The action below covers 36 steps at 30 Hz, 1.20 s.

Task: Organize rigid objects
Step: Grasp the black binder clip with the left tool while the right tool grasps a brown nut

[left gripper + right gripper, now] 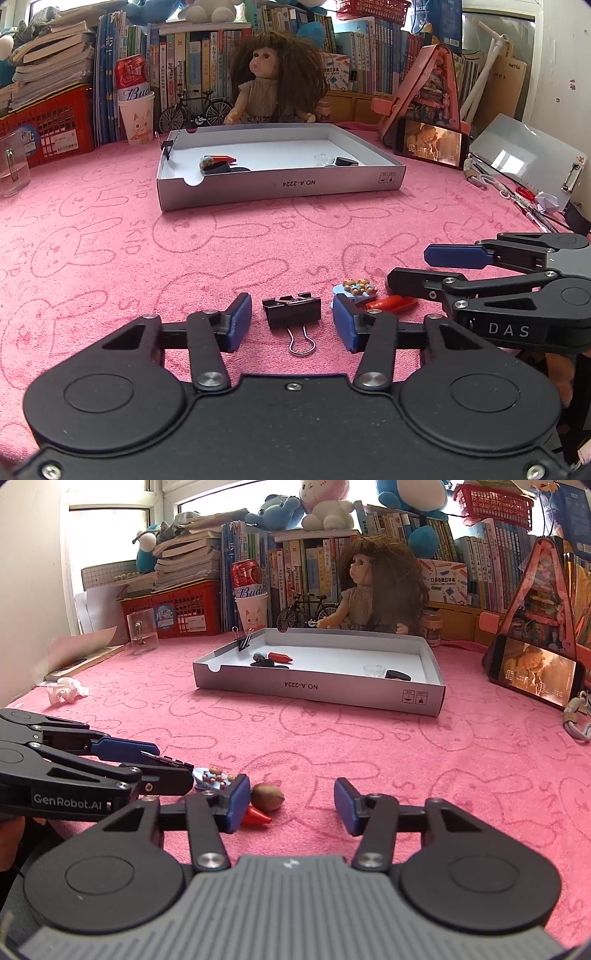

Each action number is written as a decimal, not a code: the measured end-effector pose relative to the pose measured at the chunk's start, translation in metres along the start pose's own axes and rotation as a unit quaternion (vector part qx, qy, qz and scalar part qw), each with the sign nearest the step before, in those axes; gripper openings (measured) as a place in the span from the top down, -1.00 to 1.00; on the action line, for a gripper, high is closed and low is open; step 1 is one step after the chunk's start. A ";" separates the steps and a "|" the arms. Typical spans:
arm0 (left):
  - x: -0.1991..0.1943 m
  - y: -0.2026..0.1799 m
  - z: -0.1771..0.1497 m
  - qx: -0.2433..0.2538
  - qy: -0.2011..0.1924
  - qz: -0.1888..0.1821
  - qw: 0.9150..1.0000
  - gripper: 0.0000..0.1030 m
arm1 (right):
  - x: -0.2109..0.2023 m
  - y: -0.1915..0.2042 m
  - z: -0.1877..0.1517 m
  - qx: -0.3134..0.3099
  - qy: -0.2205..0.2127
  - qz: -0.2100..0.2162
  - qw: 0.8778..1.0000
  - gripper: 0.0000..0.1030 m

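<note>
Black binder clip (291, 312) sits between our left gripper (291, 323) fingers, spread and untouching; our right gripper (291, 804) gapes too, nut (267, 798) just inside.

Items inside the box (280, 184) are partly screened by its near wall — only their tops show in the left wrist view. The clear piece (373, 670) in the box is too faint to identify. The red piece (256, 816) is partly hidden behind the right gripper (291, 805) left finger. The charm (214, 777) is overlapped by the left gripper (162, 762) tip — contact cannot be judged. The cup (13, 166) left of the box is cut by the frame edge.
</note>
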<state>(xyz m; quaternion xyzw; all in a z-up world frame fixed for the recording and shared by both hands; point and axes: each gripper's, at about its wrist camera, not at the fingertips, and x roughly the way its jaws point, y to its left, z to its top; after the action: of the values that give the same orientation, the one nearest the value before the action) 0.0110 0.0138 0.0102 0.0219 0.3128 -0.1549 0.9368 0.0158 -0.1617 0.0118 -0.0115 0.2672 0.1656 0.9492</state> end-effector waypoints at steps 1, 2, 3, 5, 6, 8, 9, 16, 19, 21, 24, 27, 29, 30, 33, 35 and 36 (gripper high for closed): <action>0.000 0.000 0.000 -0.001 0.000 0.000 1.000 0.14 | 0.000 0.001 0.000 -0.001 0.000 0.001 1.000 -0.02; 0.000 0.001 0.000 -0.002 0.000 0.001 1.000 0.16 | 0.000 0.002 0.000 -0.003 0.000 0.003 1.000 0.02; 0.000 0.001 0.000 -0.003 -0.001 0.001 1.000 0.19 | 0.000 0.003 0.000 -0.006 0.000 0.004 1.000 0.04; 0.000 0.001 0.000 -0.002 -0.002 0.002 1.000 0.27 | 0.001 0.006 0.000 -0.013 0.000 0.005 1.000 0.10; 0.000 0.001 0.000 -0.001 -0.002 0.002 1.000 0.36 | 0.002 0.007 0.000 -0.016 0.001 0.006 1.000 0.12; 0.000 0.001 0.000 0.000 -0.003 0.000 1.000 0.36 | 0.002 0.008 0.000 -0.016 0.001 0.009 1.000 0.20; -0.001 0.001 0.000 0.000 -0.003 0.000 1.000 0.36 | 0.002 0.008 0.000 -0.016 0.001 0.011 1.000 0.25; -0.001 0.001 -0.001 -0.001 -0.003 0.000 1.000 0.37 | 0.003 0.014 -0.001 -0.032 0.005 0.017 0.999 0.54; -0.001 0.002 0.000 -0.003 -0.003 0.000 1.000 0.37 | 0.003 0.013 0.000 -0.028 0.005 0.018 0.999 0.54; -0.002 0.002 0.001 -0.004 -0.004 0.001 1.000 0.39 | 0.003 0.013 0.000 -0.028 0.005 0.018 0.999 0.54; -0.002 0.002 0.002 -0.005 -0.006 0.001 1.000 0.39 | 0.003 0.012 0.001 -0.027 0.004 0.015 1.000 0.54; -0.002 0.002 0.004 -0.003 -0.010 0.003 1.000 0.39 | 0.004 0.011 0.002 -0.024 0.003 0.011 1.000 0.54; -0.002 0.002 0.005 -0.003 -0.011 0.004 1.000 0.39 | 0.003 0.010 0.002 -0.024 0.002 0.010 1.000 0.54; -0.001 0.002 0.005 -0.003 -0.012 0.004 1.000 0.39 | 0.003 0.010 0.002 -0.023 0.001 0.010 1.000 0.54; -0.001 0.003 0.008 -0.002 -0.015 0.005 1.000 0.39 | 0.004 0.007 0.004 -0.018 0.000 0.007 1.000 0.54; -0.001 0.004 0.010 -0.003 -0.017 0.007 1.000 0.39 | 0.005 0.005 0.005 -0.013 -0.001 0.005 1.000 0.54; 0.000 0.004 0.012 -0.003 -0.019 0.008 1.000 0.39 | 0.005 0.004 0.006 -0.012 -0.001 0.003 1.000 0.54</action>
<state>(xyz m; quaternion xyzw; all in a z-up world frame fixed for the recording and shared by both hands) 0.0190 0.0164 0.0198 0.0187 0.2956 -0.1472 0.9437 0.0212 -0.1555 0.0147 -0.0214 0.2640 0.1717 0.9489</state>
